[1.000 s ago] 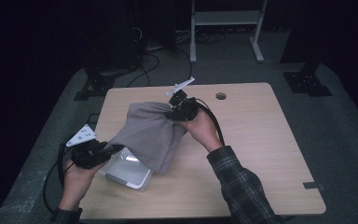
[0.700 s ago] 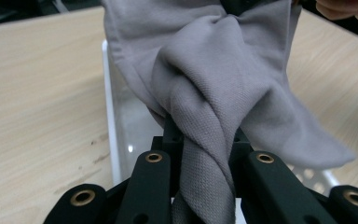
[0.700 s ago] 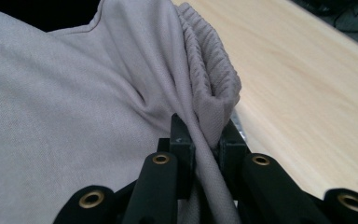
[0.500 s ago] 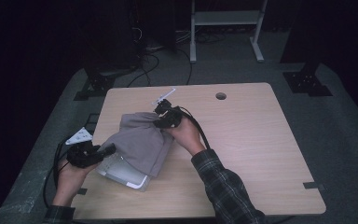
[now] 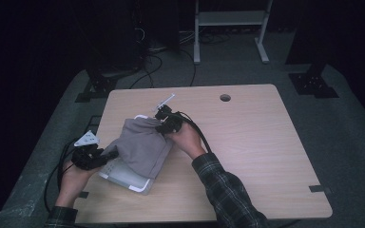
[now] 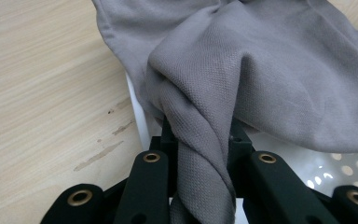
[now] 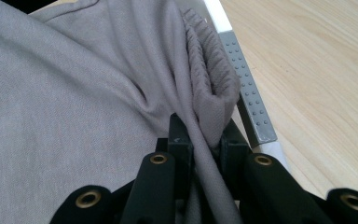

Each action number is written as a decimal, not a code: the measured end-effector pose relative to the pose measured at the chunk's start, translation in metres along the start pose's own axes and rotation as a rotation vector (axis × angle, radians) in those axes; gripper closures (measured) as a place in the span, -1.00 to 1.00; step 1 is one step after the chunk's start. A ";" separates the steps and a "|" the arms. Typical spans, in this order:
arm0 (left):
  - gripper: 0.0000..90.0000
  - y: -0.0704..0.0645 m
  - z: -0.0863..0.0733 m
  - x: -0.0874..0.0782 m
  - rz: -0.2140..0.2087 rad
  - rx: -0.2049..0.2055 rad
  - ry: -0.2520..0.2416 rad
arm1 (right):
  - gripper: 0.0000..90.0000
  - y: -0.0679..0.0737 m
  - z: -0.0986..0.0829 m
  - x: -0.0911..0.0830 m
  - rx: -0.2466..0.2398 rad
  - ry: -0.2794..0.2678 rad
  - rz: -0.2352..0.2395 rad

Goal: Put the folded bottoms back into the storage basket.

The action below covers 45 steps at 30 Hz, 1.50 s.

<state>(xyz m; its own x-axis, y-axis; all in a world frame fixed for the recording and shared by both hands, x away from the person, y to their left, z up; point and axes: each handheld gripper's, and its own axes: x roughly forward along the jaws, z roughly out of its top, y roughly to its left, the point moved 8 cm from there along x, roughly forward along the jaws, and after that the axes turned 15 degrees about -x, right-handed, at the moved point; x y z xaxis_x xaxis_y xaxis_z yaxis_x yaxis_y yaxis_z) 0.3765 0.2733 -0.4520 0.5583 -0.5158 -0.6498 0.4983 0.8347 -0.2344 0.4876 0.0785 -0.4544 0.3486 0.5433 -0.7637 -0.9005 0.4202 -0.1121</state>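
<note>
Grey garment (image 5: 142,145) draped over white perforated basket (image 5: 123,175), left of centre on wooden table (image 5: 256,152). Left gripper (image 5: 105,156) jaws clamp bunched fold at lower-left edge; right gripper (image 5: 164,122) jaws clamp ribbed hem at upper right.

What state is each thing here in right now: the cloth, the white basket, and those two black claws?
Grey cloth: bunched, held at both ends, draped over the basket.
White basket: on the table, mostly covered by the cloth.
Left gripper: shut on the cloth.
Right gripper: shut on the cloth.
Table: bare wood.
</note>
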 end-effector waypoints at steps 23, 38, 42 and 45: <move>0.75 0.006 0.013 -0.014 0.049 -0.007 -0.074 | 0.94 -0.001 -0.003 -0.019 -0.006 -0.072 0.009; 1.00 0.034 0.006 -0.004 0.136 -0.034 -0.037 | 0.99 -0.020 -0.043 -0.033 0.016 -0.046 -0.028; 1.00 0.037 0.003 -0.003 0.138 -0.046 -0.029 | 1.00 -0.021 -0.048 -0.034 0.017 -0.060 -0.039; 1.00 0.039 0.000 0.000 0.137 -0.054 -0.022 | 1.00 -0.021 -0.052 -0.034 0.021 -0.057 -0.040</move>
<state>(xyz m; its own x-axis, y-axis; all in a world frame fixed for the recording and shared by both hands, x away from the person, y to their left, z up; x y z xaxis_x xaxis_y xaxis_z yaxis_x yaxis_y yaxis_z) 0.3961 0.3059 -0.4606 0.6333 -0.4003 -0.6623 0.3806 0.9063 -0.1838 0.4815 0.0135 -0.4589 0.3988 0.5658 -0.7217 -0.8800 0.4575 -0.1276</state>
